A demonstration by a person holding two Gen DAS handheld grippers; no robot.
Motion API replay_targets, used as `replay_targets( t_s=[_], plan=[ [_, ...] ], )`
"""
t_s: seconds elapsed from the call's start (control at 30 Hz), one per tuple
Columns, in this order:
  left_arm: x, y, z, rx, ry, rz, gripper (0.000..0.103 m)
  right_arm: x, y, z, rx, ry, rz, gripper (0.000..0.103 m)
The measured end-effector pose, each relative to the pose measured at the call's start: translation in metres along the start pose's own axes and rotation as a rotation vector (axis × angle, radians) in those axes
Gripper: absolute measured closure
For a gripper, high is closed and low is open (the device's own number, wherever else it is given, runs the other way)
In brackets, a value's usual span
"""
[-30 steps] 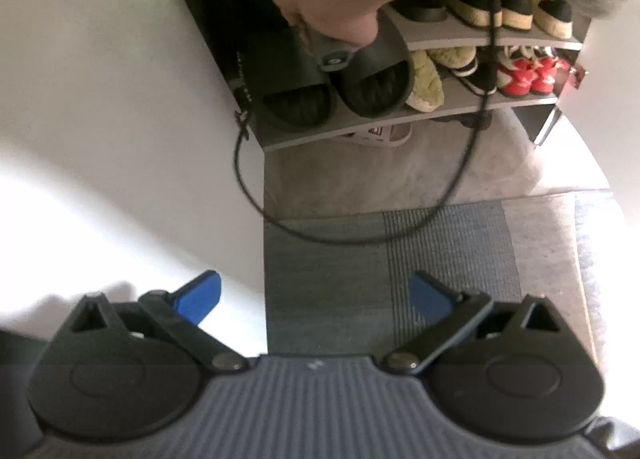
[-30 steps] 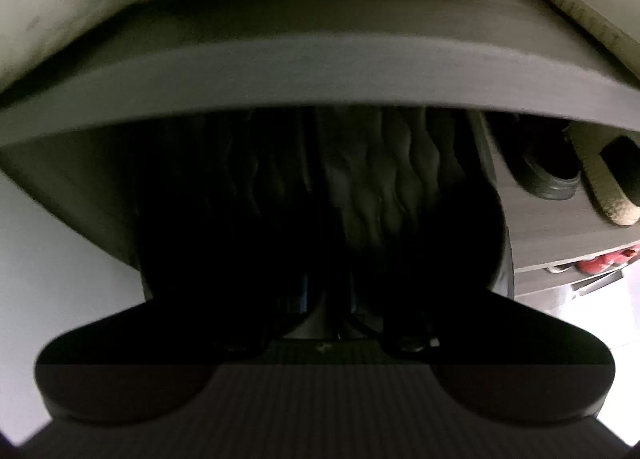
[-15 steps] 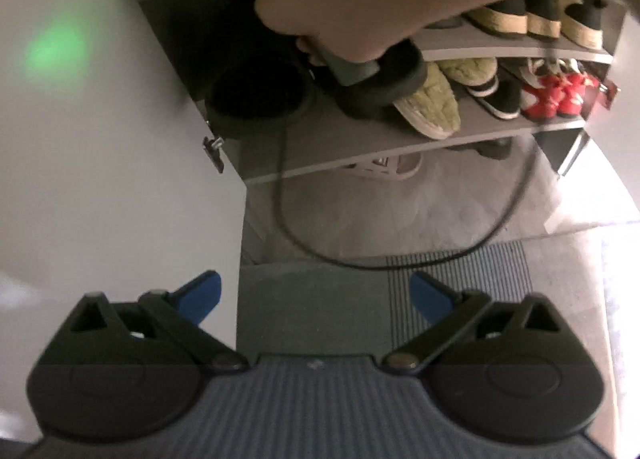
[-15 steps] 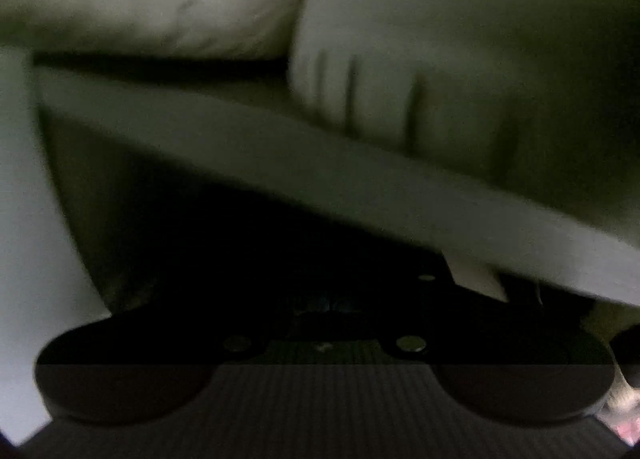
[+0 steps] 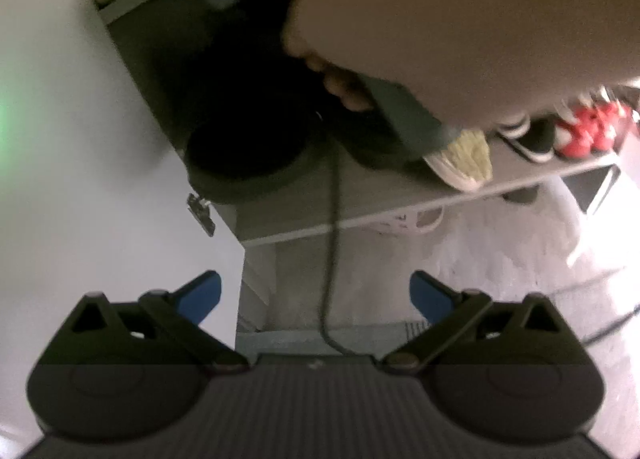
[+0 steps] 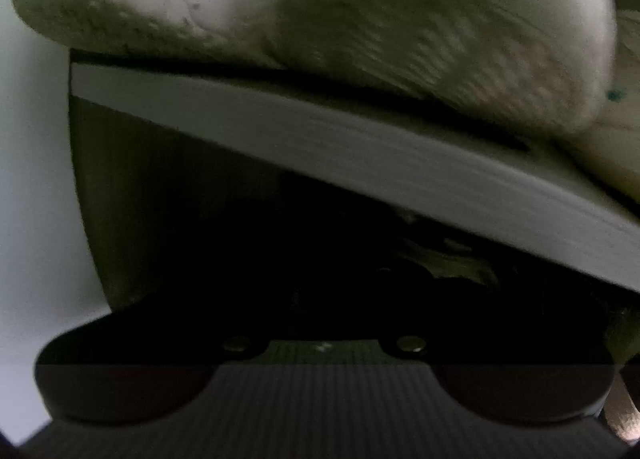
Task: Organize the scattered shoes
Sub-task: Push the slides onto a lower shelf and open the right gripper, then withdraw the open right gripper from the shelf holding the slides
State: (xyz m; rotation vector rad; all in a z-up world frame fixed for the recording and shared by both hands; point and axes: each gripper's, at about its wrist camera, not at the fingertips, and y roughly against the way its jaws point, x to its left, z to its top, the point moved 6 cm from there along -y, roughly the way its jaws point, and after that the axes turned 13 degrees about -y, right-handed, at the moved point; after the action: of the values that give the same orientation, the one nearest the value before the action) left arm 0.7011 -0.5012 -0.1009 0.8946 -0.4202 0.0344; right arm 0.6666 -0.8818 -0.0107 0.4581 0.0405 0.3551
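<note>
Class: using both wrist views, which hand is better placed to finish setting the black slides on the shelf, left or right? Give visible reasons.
Right, probably. The right hand reaches into the rack beside the black slides; its camera looks under a shelf board. The left tongs hang open and empty, back over the floor.

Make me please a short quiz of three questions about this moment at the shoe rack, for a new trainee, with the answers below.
1. True or false: the left gripper holds a shoe between its blue fingers.
2. Which colour are the shoes at the far right of the shelf in the left wrist view? A) red B) blue C) purple
3. Fill in: in the right wrist view, pale shoes sit ____ the grey shelf board.

Key
1. False: its jaws stand open and nothing is between them.
2. A: the red shoes.
3. On top of. The space under the board is too dark to show the right gripper's fingers.
</note>
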Motion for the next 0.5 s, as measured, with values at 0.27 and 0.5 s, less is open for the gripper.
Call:
replay_targets(
  t_s=[0.27,0.5],
  plan=[
    [0.017,0.015,0.014,-0.076,0.060,0.014,0.001,-0.051,0.015,0.019,0.005,-0.055,0.067,0.023],
    [0.026,0.026,0.022,-0.121,0.102,-0.016,0.001,-0.105,0.036,0.037,-0.023,-0.098,0.141,0.020]
  ],
)
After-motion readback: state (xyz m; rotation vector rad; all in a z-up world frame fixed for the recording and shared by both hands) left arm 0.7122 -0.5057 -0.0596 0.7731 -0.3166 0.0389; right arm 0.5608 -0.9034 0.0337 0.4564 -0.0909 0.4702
